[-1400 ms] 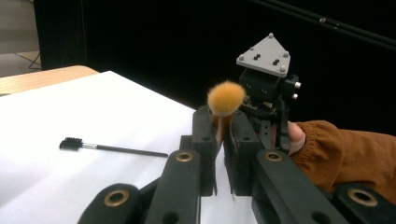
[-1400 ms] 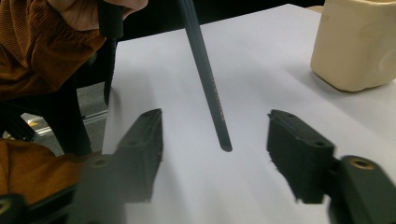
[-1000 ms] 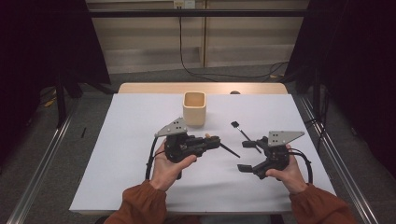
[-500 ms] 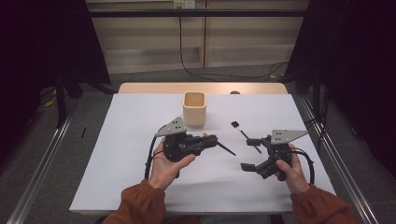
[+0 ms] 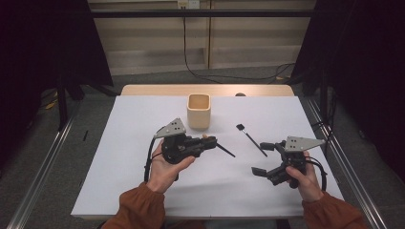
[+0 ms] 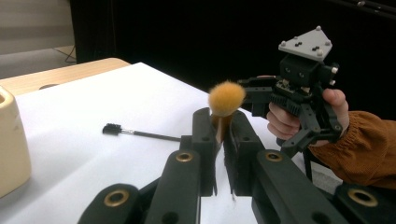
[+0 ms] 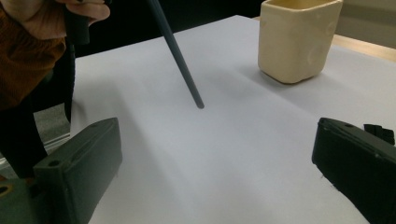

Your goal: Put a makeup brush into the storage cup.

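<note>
**Left hand-held gripper clamps a brush, right one gapes**

Nearest the person, the right hand-held gripper [image 5: 267, 160] hovers over the white worktop [image 5: 119, 181] with its jaws spread wide and nothing between them. The left hand-held gripper [image 5: 210, 143] is clamped on a fluffy orange brush [image 6: 226, 99], whose dark handle slants out over the sheet. Beyond lies a small black brush [image 5: 250, 139], flat and apart. Farthest stands the cream cup [image 5: 198, 111], upright.

Bare sheet between the grippers; only the small brush [image 5: 250, 138] and cup [image 5: 198, 111] interrupt it.
</note>
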The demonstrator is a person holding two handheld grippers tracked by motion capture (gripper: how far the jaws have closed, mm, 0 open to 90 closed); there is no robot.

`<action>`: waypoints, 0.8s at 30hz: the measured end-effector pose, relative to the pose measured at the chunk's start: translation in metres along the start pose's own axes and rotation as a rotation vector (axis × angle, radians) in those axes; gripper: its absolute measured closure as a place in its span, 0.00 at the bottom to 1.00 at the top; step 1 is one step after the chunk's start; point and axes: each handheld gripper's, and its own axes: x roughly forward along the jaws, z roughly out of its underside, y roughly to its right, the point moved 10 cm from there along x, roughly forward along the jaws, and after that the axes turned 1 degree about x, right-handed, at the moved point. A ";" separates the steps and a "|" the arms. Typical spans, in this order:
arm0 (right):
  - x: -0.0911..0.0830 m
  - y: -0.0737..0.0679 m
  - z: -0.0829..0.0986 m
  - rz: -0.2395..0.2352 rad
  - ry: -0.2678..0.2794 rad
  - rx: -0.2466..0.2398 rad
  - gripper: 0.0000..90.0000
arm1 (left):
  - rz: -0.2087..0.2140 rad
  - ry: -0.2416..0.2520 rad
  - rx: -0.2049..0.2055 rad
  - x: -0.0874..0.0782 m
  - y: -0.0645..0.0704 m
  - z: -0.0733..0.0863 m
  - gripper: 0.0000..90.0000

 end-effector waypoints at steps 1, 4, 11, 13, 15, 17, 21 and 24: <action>0.000 -0.001 0.002 0.005 -0.008 -0.002 0.01 | -0.005 -0.015 0.015 0.002 -0.001 0.001 0.93; -0.002 -0.005 0.005 0.020 -0.014 -0.011 0.01 | -0.003 -0.014 0.019 0.002 0.000 0.000 0.93; -0.012 -0.003 0.009 0.078 0.015 0.009 0.01 | -0.030 -0.009 0.010 -0.009 -0.009 -0.002 0.93; -0.015 -0.002 0.009 0.098 0.035 0.020 0.01 | -0.032 -0.007 0.011 -0.012 -0.010 -0.004 0.93; -0.020 -0.001 0.009 0.119 0.050 0.023 0.01 | -0.034 -0.005 0.017 -0.014 -0.011 -0.005 0.93; -0.024 -0.002 0.010 0.126 0.059 0.028 0.01 | -0.049 -0.001 0.015 -0.017 -0.013 -0.007 0.93; -0.031 0.000 0.017 0.156 0.057 0.042 0.02 | -0.068 0.005 0.012 -0.023 -0.018 -0.010 0.93; -0.038 0.004 0.023 0.191 0.050 0.046 0.03 | -0.079 0.010 0.007 -0.026 -0.021 -0.012 0.93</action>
